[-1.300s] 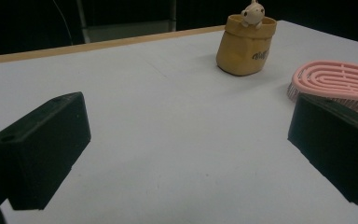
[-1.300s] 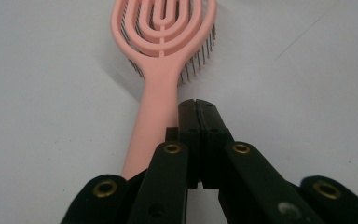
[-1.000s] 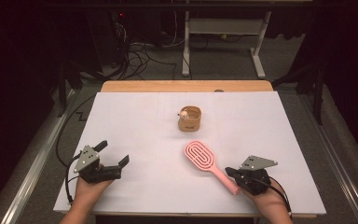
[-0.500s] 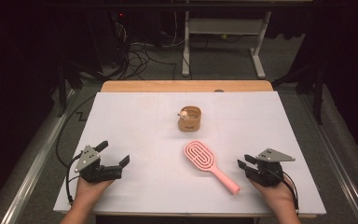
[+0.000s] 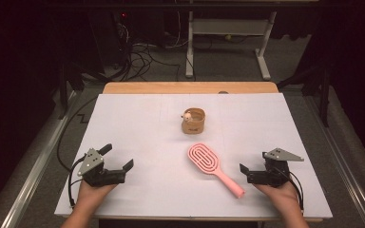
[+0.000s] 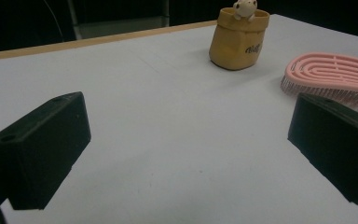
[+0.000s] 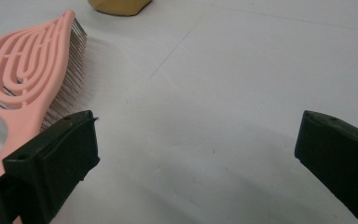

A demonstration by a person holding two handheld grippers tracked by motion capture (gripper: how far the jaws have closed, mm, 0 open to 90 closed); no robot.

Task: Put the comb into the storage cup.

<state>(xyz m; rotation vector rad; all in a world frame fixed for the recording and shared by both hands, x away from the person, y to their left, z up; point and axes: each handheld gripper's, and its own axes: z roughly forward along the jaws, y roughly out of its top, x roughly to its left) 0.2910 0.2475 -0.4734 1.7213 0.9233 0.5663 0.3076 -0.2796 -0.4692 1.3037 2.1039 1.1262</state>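
A pink hairbrush [image 5: 213, 167] lies flat on the white table [image 5: 138, 123], handle toward the front right. In the right gripper view the hairbrush [image 7: 25, 88] is at the left, beside the left jaw. My right gripper [image 5: 253, 165] rests just right of the handle's end; its jaws have just been opening and stand wide apart with nothing between them [image 7: 196, 154]. A tan pouch-shaped cup [image 5: 193, 121] with a small figure on its rim stands behind the brush. My left gripper [image 5: 119, 157] sits open at the front left, and its view shows the cup [image 6: 237, 42] and brush [image 6: 333, 74] ahead.
A wooden strip [image 5: 190, 88] runs along the table's far edge. Beyond it, on the dark floor, are cables [image 5: 142, 57] and a white desk frame [image 5: 228, 33]. Metal rails flank the table on both sides.
My right gripper has let go of the brush handle, opened wide and moved right, away from it. The brush stays on the table. The left gripper has not moved.
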